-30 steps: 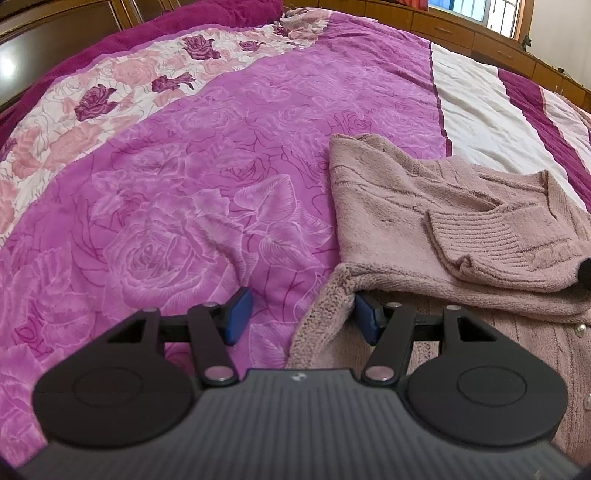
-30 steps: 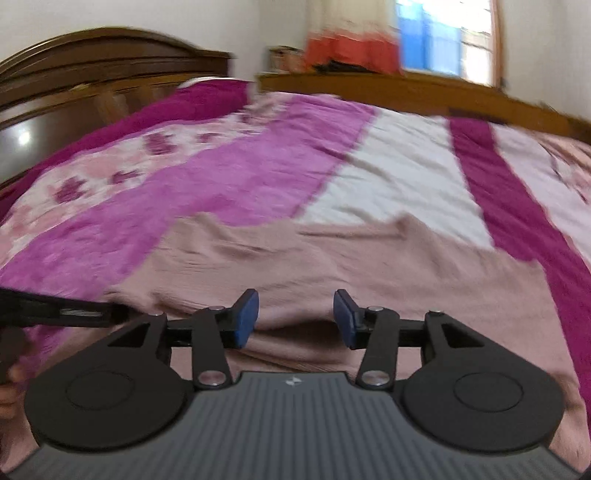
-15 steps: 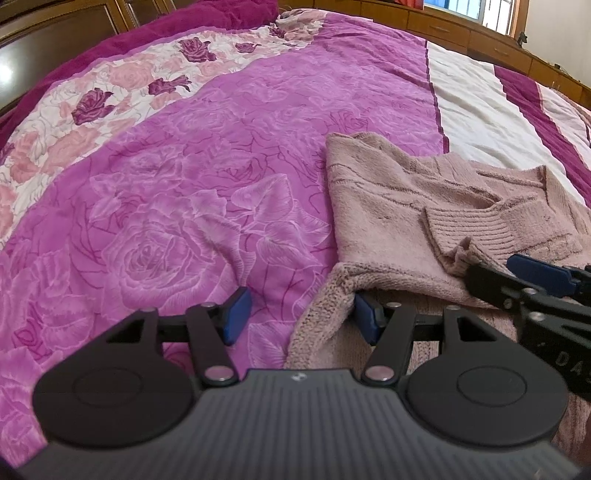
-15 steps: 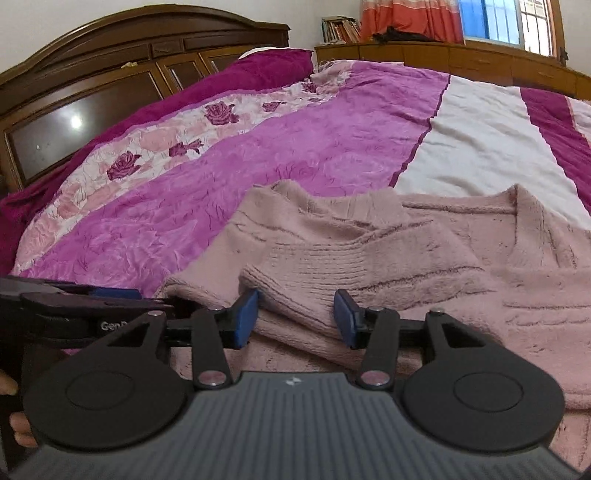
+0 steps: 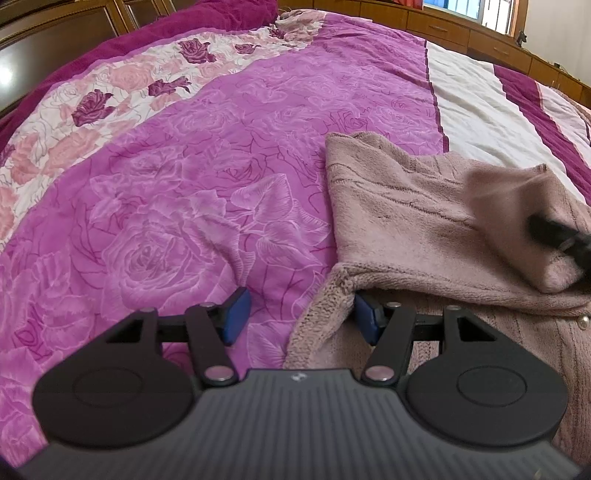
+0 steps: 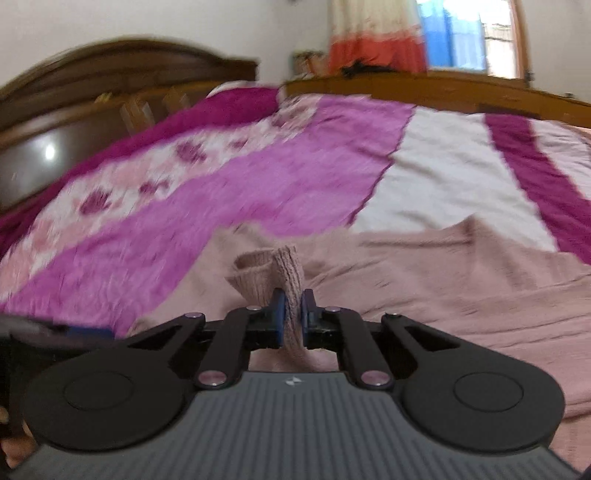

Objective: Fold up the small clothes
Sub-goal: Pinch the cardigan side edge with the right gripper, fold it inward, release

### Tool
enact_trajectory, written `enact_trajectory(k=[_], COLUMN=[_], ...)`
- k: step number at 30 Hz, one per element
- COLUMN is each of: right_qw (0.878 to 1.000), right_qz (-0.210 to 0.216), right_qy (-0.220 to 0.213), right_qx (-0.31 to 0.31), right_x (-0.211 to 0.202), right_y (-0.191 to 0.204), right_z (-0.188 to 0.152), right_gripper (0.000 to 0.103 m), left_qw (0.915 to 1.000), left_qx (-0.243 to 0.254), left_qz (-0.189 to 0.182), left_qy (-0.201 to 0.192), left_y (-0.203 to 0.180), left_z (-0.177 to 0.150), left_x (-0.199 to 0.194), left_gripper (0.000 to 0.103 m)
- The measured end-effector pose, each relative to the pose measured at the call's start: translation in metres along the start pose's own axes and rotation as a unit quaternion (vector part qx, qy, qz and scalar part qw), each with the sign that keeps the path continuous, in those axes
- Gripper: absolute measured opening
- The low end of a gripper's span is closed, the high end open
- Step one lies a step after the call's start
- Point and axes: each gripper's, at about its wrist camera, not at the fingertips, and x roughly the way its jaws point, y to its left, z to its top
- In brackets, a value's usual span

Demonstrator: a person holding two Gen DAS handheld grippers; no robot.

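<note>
On the bed (image 5: pixel 229 155), toward its near right part, pink knit sweater (image 5: pixel 406 206) lies partly folded on the magenta rose quilt. Right gripper (image 6: pixel 291 314) fingers are pinched tight on the ribbed sleeve cuff (image 6: pixel 286 271). Left gripper (image 5: pixel 299 314) fingers stand about half open, nothing clamped; the sweater's folded edge sits between them, against the right pad.

My take on the step: carry the cuff low across the body and lay the sleeve flat inside the outline. Knit stretches, so don't yank. Left could pin the fold edge so the body doesn't drag.

Surface: soft quilt, white and maroon stripes toward the far right edge. Room: dark wooden headboard (image 6: pixel 110 96), window (image 6: pixel 461 33), orange curtain.
</note>
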Motion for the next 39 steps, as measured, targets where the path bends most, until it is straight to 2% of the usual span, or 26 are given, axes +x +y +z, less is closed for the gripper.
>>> enact_trajectory(k=[6,11,17,22,25,29,30,33,35,39], right_qw=[0.996,0.988,0.973,0.957,0.948,0.948,0.948,0.947,0.949,0.952], right_qz=[-0.049,-0.098,-0.151,-0.196,-0.194,-0.183,-0.18,-0.181,-0.181,-0.185], right_qy=[-0.057,-0.076,-0.06,-0.032,-0.02,-0.019,-0.019,-0.027,-0.031,-0.026], right_qx=[0.055,0.095,0.166,0.212,0.252,0.261,0.263,0.263,0.257,0.244], right_x=[-0.045,-0.075,-0.086,-0.082,-0.081,-0.083,-0.085,-0.092,-0.096,-0.102], right_y=[-0.046,-0.095,-0.154,-0.183,-0.198,-0.203,-0.204,-0.207,-0.207,-0.209], right_z=[0.015,0.015,-0.01,-0.041,-0.054,-0.055,-0.054,-0.051,-0.05,-0.048], right_gripper=[0.009,0.009,0.009,0.009,0.01,0.013,0.022,0.036,0.041,0.041], left_qw=[1.0,1.0,1.0,0.9999,0.9999,0.9997,0.9996,0.9991,0.9988,0.9977], left_qx=[0.0,0.0,0.003,0.005,0.0,-0.014,-0.018,-0.029,-0.034,-0.043], left_qz=[0.0,0.003,0.008,0.011,0.01,-0.003,-0.008,-0.026,-0.034,-0.052], left_qy=[0.0,0.003,0.004,0.009,0.013,0.018,0.019,0.017,0.011,-0.004], left_y=[0.0,0.0,-0.001,-0.002,-0.001,0.003,0.004,0.009,0.012,0.013], left_z=[0.0,0.0,0.0,-0.001,0.0,0.0,0.0,0.001,0.003,0.011], left_x=[0.0,0.0,-0.001,-0.003,-0.005,-0.013,-0.015,-0.025,-0.032,-0.041], left_gripper=[0.061,0.061,0.061,0.062,0.062,0.061,0.061,0.061,0.061,0.061])
